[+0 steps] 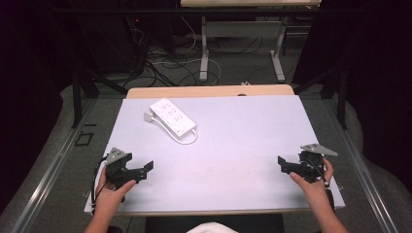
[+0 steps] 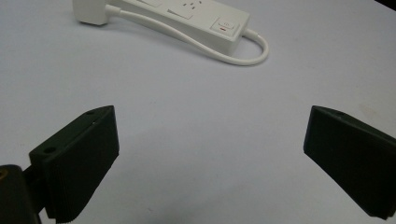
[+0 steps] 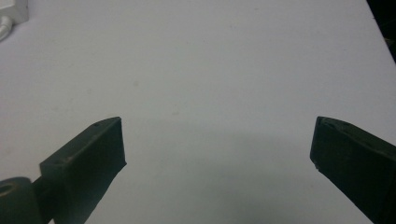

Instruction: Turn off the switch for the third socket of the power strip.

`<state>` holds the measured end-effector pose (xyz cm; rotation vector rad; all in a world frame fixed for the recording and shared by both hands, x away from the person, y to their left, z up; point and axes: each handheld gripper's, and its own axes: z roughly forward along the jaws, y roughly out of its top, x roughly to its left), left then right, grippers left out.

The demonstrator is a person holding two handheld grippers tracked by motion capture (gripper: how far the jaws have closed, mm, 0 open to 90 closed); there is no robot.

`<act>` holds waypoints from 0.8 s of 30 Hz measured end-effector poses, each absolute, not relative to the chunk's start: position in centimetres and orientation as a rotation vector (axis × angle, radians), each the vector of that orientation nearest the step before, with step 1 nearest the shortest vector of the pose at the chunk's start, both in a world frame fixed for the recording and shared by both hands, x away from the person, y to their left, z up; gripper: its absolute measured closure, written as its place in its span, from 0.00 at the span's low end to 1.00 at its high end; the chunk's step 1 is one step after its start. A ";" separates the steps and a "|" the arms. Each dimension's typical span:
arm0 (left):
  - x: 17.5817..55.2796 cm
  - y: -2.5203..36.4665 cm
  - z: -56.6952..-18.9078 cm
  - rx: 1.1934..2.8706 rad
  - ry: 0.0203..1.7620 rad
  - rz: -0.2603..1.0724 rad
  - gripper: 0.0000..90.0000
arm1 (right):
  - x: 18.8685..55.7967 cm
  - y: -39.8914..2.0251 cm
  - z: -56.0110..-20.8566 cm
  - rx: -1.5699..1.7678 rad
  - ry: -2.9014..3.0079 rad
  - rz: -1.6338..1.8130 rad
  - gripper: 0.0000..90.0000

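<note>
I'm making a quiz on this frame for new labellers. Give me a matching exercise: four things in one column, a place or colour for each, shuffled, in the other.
Things:
1. power strip
2. left gripper
3. right gripper
4. table

Places or colours:
A. near edge, at the person's right
B. pale grey sheet with a wooden far edge
C. white, on the far left part of the sheet
D. near edge, at the person's left

Pairs: 1-C, 2-D, 3-A, 4-B
</note>
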<state>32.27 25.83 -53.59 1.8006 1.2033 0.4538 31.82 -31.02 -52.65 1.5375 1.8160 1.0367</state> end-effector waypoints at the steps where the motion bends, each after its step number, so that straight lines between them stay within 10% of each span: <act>1: 32.3 25.8 -53.6 1.802 1.205 0.454 0.04 | 31.5 -31.1 -52.6 1.539 1.812 1.037 0.03; 24: 33.0 25.2 -53.2 1.798 1.215 0.465 0.12 | 30.9 -31.4 -53.4 1.493 1.790 1.043 0.03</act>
